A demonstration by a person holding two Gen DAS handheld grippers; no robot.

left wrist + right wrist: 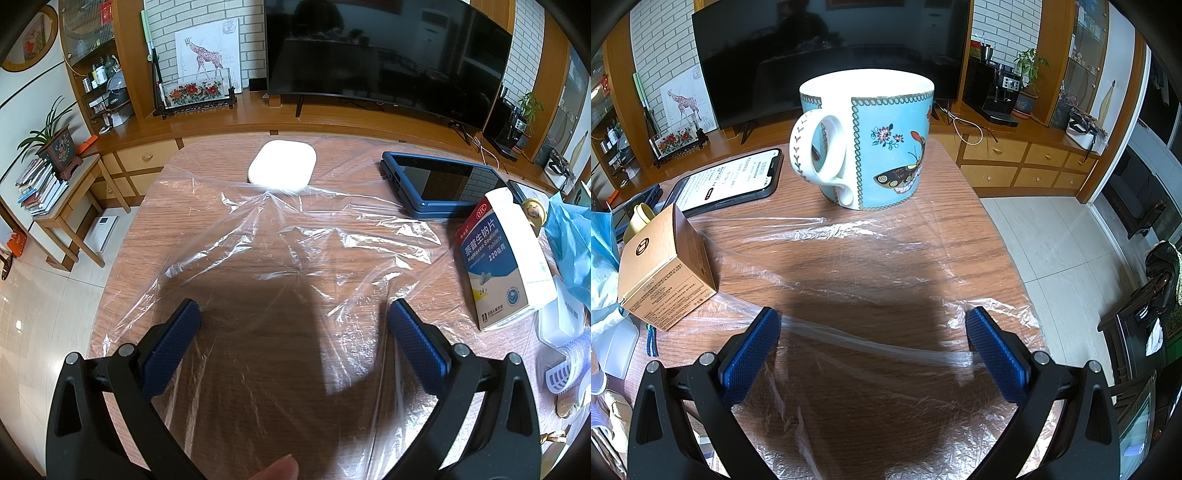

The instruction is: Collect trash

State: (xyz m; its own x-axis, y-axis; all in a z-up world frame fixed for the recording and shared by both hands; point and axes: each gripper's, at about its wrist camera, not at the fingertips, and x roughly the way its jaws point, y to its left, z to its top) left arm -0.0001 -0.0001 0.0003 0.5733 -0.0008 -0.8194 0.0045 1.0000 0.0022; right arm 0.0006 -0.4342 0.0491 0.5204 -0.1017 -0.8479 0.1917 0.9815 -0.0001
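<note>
1. The left claw [291, 314] hovers low over a wooden bench [125, 240], its blue-padded jaws spread wide with nothing between them.
2. A clear plastic bag [295, 240] lies flat and crinkled across the bench top, directly beneath and ahead of the left claw.
3. At the far edge of the bag sits a white rounded box [282, 168], touching the plastic.
4. To the right stands a blue and white medicine box [506, 266], upright and tilted, with a tablet in a blue case [443, 182] behind it and a crumpled blue sheet [570, 243] at the right edge.
5. The right claw [873, 325] is also spread wide and holds nothing, with the same plastic bag [886, 258] lying under it; a stretched fold of film runs between its jaws.
6. Ahead of it stands a turquoise butterfly mug [875, 144], handle facing left, on the bag's far edge.
7. Left of the mug lies a smartphone [727, 181], screen lit.
8. A tan cardboard box [665, 273] sits near the left jaw, on the bag's edge.
</note>
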